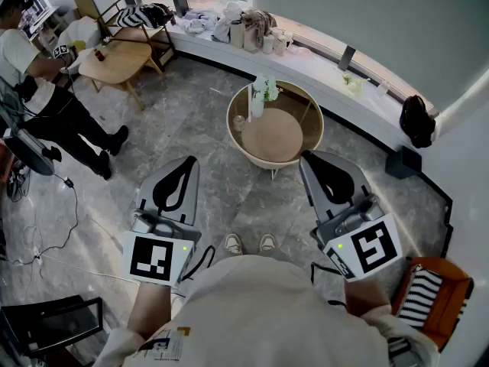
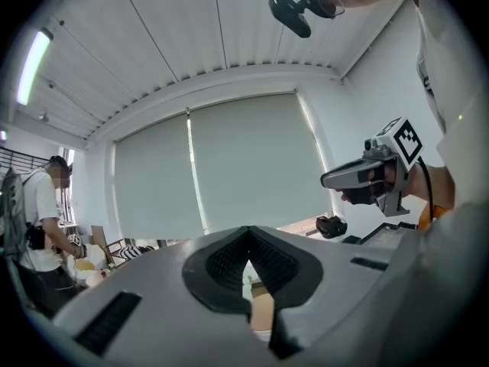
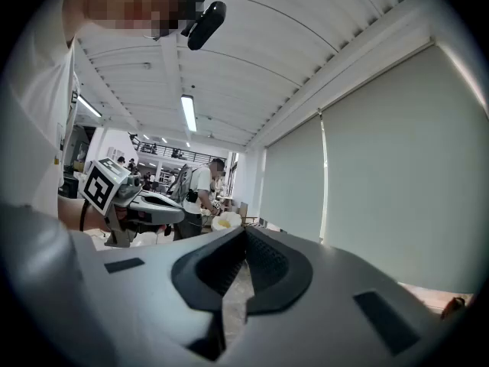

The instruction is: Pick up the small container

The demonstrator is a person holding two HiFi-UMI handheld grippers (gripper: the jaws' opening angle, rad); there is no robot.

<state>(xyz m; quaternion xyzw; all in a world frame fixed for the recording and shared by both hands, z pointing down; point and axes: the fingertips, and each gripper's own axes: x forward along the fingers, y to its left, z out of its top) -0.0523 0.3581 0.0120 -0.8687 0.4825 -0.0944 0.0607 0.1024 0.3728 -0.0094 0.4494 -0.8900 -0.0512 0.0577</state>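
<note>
Standing on the grey floor, a round table (image 1: 276,138) is seen ahead of the left gripper (image 1: 186,164) and right gripper (image 1: 309,159), both closed on nothing. A flower vase (image 1: 259,98) and, beside it, the small container (image 1: 239,121) are set near its left rim.

Perhaps a lounge: round coffee table (image 1: 280,141)

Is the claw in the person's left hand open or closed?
Shut: the left gripper has jaws meeting at the tips, nothing between.
</note>
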